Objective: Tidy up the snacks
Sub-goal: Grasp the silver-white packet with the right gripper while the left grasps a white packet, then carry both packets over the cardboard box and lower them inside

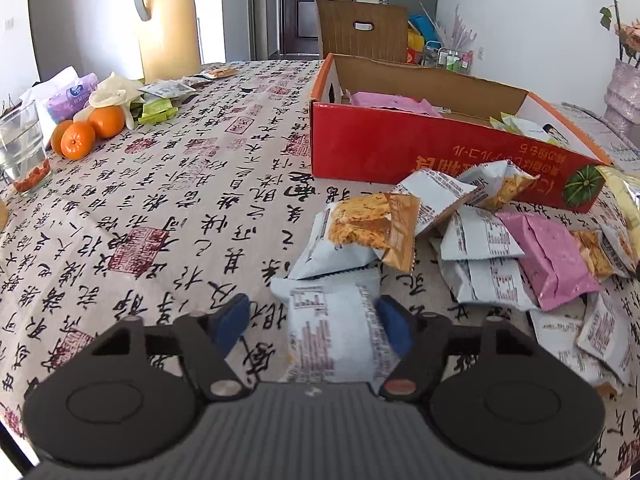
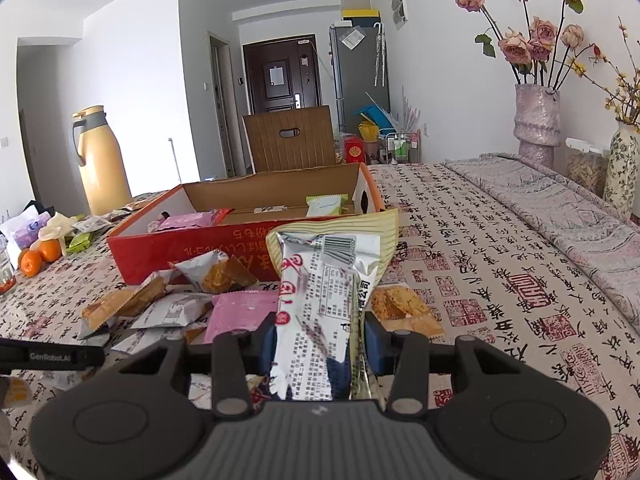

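The right gripper [image 2: 318, 344] is clamping a striped packet [image 2: 328, 276], needing a carry to the box [image 2: 192, 252] ahead, while the left gripper [image 1: 314, 320] is straddling, jaws apart, a white packet [image 1: 332, 332] from the pile [image 1: 500, 240] ahead-right.

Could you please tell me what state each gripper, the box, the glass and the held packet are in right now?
left gripper: open, fingers astride a white snack packet lying on the table.
right gripper: shut on the striped snack packet, held upright off the table.
red box: open-topped, with a few packets inside.
glass: upright, with red bits at the bottom.
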